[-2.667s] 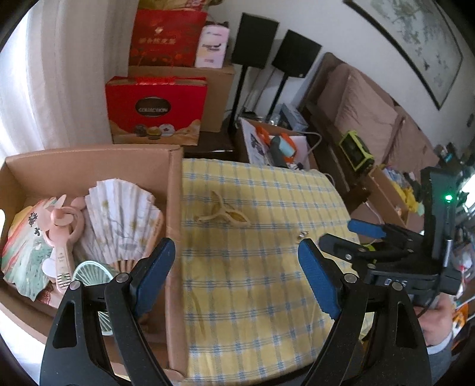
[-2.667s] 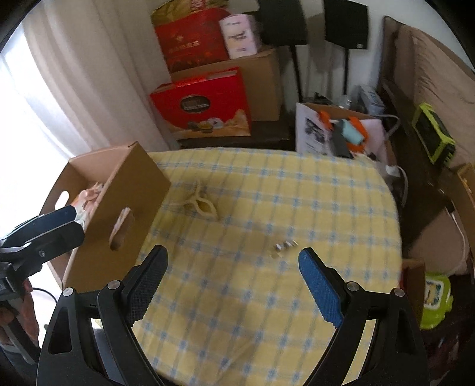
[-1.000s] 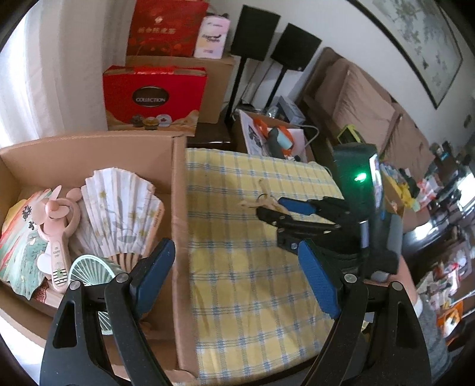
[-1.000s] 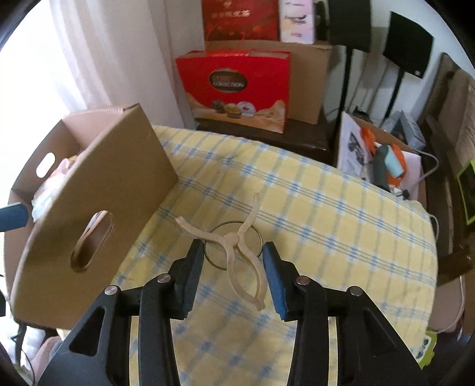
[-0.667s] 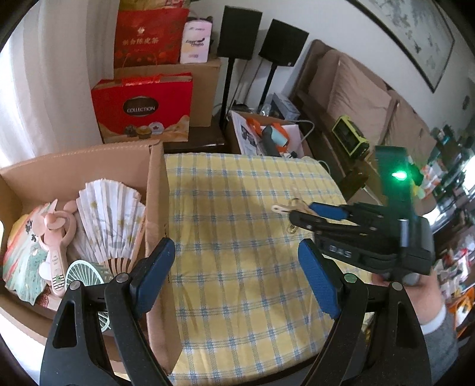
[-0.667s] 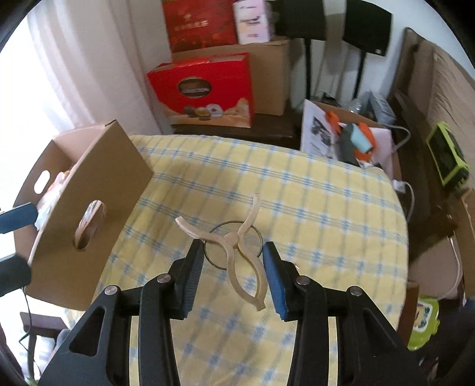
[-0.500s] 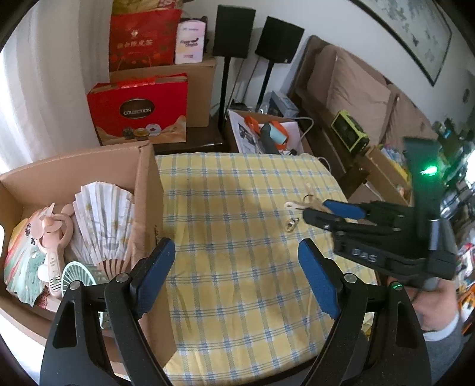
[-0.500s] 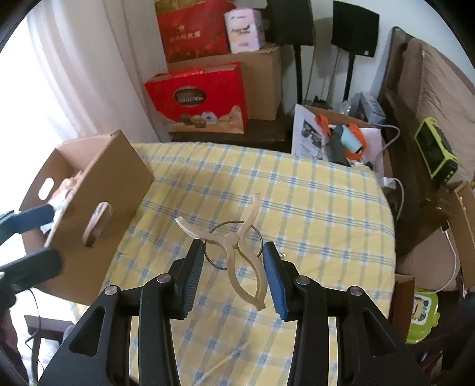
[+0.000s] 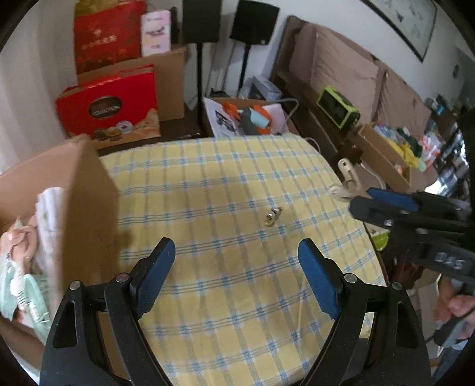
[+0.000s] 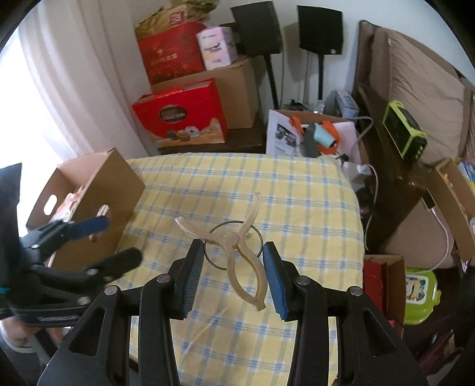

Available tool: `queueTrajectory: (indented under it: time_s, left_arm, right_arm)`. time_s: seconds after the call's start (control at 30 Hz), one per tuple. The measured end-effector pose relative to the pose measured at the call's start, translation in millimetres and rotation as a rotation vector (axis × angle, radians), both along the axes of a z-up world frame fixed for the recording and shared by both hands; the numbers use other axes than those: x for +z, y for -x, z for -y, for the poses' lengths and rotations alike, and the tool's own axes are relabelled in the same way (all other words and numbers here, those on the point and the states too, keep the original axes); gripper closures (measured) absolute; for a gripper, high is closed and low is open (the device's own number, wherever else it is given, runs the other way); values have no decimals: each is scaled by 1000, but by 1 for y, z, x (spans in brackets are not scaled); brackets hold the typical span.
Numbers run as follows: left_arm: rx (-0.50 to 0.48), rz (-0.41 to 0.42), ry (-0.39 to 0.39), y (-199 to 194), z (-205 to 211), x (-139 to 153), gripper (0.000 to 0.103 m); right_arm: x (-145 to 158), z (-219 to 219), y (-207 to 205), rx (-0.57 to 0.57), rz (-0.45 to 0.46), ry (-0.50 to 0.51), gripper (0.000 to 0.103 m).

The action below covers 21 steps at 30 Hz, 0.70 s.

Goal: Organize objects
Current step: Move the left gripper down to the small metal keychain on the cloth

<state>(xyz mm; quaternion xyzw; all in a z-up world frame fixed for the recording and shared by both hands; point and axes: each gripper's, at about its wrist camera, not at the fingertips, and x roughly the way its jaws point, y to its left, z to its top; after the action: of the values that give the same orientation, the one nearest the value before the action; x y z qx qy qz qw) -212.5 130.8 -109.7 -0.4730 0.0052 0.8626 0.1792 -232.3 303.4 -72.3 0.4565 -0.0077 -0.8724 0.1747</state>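
In the right wrist view my right gripper (image 10: 233, 267) is shut on a beige plastic clip (image 10: 237, 255) with a thin wire ring, held above the yellow checked tablecloth (image 10: 297, 207). The left wrist view shows the same clip (image 9: 346, 181) in that gripper (image 9: 368, 199), near the table's right edge. My left gripper (image 9: 237, 267) is open with nothing between its fingers, low over the cloth. A small silver metal piece (image 9: 273, 215) lies on the cloth just ahead of it. The open cardboard box (image 9: 80, 190) with fans inside stands on the table's left; from the right wrist this box (image 10: 98, 190) sits beyond the left gripper (image 10: 89, 240).
Behind the table stand red gift boxes (image 10: 181, 118), brown cartons and two black speakers on stands (image 10: 319, 26). A box with an orange and teal tool (image 10: 317, 136) sits at the far edge. A sofa (image 10: 415, 89) and floor clutter lie to the right.
My right gripper has carried the beige clip up and rightward, away from the box to the table's right edge. My left gripper has swung right, so the box now sits further left in its view.
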Motion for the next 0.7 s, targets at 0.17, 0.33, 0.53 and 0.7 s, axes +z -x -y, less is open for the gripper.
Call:
queueTrajectory:
  time_s: [0.17, 0.33, 0.53, 0.7]
  left_arm:
    - [-37, 17, 20, 12, -23, -22, 20]
    - [-51, 27, 14, 28, -39, -36, 20]
    - [-113, 98, 0, 57, -62, -54, 35]
    - [-170, 114, 38, 72, -79, -65, 48]
  right_arm:
    - [-6, -21, -3, -40, 10, 9, 61]
    - [-10, -40, -4, -75, 14, 20, 61]
    - [-14, -59, -5, -102, 22, 54, 61]
    - [-15, -66, -2, -108, 29, 55, 61]
